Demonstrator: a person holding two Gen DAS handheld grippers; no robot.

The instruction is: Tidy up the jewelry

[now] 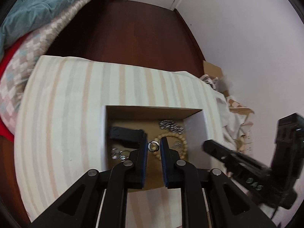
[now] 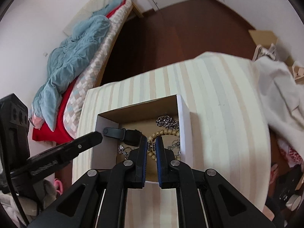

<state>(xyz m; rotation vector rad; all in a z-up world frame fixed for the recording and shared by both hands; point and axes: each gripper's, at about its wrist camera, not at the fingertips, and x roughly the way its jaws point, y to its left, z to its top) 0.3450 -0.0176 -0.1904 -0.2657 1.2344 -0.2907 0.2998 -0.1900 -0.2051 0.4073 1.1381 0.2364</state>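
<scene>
Below both grippers, an open cardboard box (image 1: 195, 131) holds a wooden bead bracelet (image 1: 182, 142) and silver chain (image 1: 171, 125). The left gripper (image 1: 153, 146) pinches a small metal ring (image 1: 153, 146); the right gripper (image 2: 151, 146) is clamped on a small studded silver charm (image 2: 151, 145).

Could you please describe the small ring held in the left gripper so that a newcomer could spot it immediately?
Find the open cardboard box on the striped cloth. Just above it, the left gripper pinches a small dark metal ring. Unlike the wooden bead bracelet and silver chain below, it is one plain loop.

Desk (image 1: 62, 102) under striped cloth; open box (image 1: 195, 129) on it, near front edge; white fabric (image 2: 273, 87) right of box.
</scene>
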